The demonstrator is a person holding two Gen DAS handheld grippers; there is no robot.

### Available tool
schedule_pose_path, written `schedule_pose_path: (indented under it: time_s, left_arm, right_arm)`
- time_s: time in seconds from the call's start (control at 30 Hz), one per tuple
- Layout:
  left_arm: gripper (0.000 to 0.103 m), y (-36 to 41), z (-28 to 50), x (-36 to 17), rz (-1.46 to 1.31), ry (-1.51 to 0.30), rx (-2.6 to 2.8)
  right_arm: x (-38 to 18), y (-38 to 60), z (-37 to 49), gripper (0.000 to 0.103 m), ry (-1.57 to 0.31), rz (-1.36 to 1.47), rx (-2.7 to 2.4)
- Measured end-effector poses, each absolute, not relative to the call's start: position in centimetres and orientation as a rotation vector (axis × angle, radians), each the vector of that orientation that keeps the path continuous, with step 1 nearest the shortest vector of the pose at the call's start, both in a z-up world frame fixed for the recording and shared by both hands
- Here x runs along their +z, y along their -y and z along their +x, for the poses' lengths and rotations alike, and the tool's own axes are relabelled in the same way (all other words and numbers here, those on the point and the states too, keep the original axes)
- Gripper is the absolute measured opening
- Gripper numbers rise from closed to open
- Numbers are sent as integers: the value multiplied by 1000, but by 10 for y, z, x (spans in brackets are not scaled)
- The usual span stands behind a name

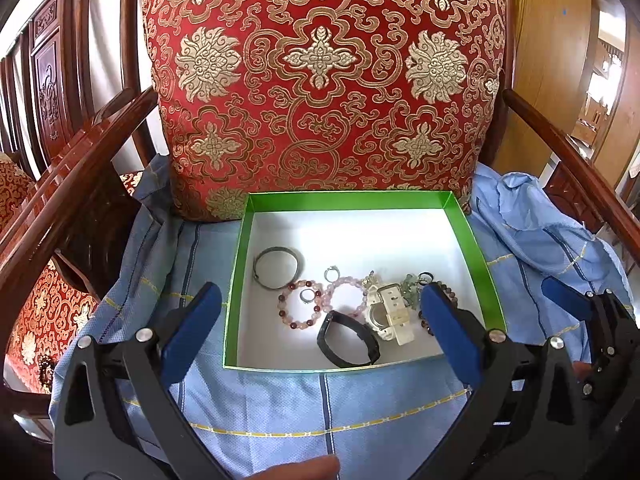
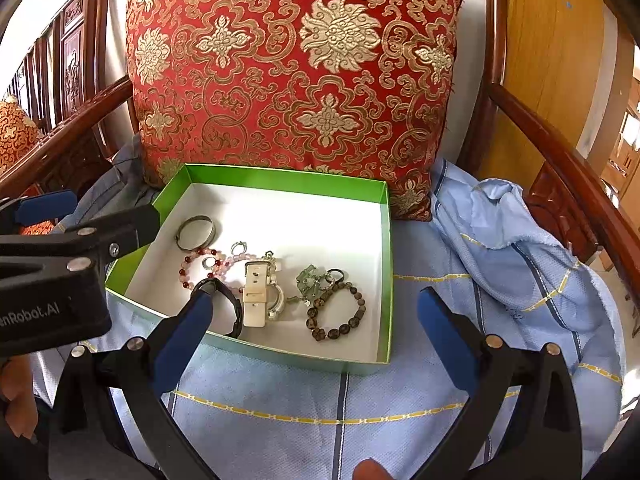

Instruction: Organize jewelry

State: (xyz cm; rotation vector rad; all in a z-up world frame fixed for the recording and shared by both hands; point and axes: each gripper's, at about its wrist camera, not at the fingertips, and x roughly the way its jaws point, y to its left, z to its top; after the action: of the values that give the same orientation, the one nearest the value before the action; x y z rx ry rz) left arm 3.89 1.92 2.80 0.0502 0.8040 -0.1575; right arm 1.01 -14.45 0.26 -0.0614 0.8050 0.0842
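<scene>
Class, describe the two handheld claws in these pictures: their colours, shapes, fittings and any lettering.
Each claw, left claw and right claw, has two black angular arms joined by silver round rivets, tipped with blue pads. White lettering ending "Robot.AI" marks the left claw's black body in the right wrist view. No cables or sleeves show.

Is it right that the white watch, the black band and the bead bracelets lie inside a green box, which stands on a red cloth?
Not quite. The green box stands on a light blue cloth, not a red one; only the cushion behind is red. The right wrist view shows it. The rest is right.
</scene>
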Motion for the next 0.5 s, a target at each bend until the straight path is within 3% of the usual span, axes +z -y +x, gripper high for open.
schedule_pose_path:
  time_s: [0.5]
  left_arm:
    - [99,-17,40,26,67,-810,-155]
  right_arm:
    - [3,144,10,100,-810,-59,87]
